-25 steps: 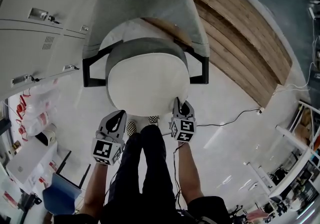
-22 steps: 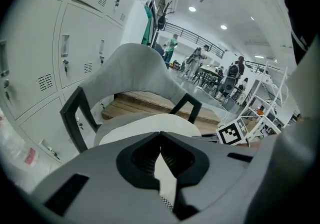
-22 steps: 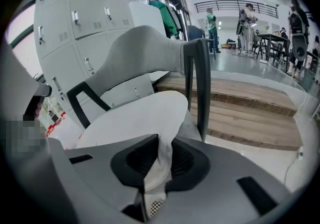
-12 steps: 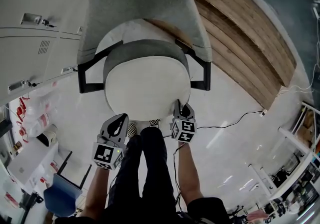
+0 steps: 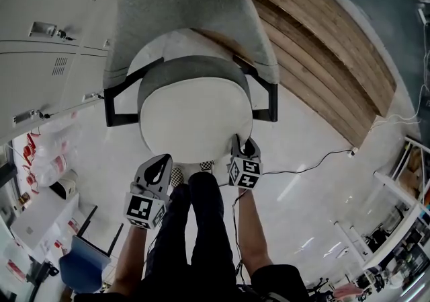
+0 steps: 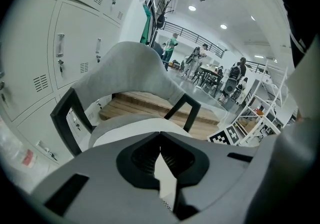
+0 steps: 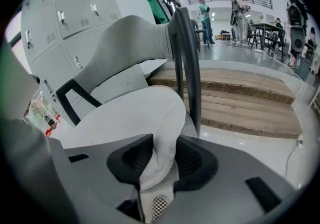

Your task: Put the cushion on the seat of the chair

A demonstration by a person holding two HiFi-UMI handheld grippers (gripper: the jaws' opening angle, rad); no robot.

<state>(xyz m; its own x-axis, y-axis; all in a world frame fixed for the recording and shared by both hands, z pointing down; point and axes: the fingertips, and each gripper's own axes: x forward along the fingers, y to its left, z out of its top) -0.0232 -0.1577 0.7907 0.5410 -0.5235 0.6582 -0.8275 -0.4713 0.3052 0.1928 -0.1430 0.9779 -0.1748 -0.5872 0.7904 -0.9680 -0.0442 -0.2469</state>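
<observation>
A round white cushion [image 5: 195,119] lies on the grey seat [image 5: 191,65] of a chair with a curved grey back [image 5: 188,5] and black arm frames. My right gripper [image 5: 240,140] is at the cushion's near right edge. In the right gripper view the cushion's edge [image 7: 130,118] lies between the jaws of my right gripper [image 7: 165,140], which have just been opening and stand open around it. My left gripper [image 5: 159,163] hangs just short of the cushion's near left edge. Its jaws [image 6: 160,133] are shut with nothing between them, and the cushion [image 6: 135,130] lies beyond.
Grey lockers [image 5: 47,31] stand close behind and left of the chair. A raised wooden platform [image 5: 322,58] runs along the right. A black cable [image 5: 309,163] trails on the floor at right. The person's legs [image 5: 201,227] and checkered shoes are directly below the cushion.
The right gripper has sunk slightly at the cushion's edge. The cushion rests a little lower on the seat. The left gripper has barely moved.
</observation>
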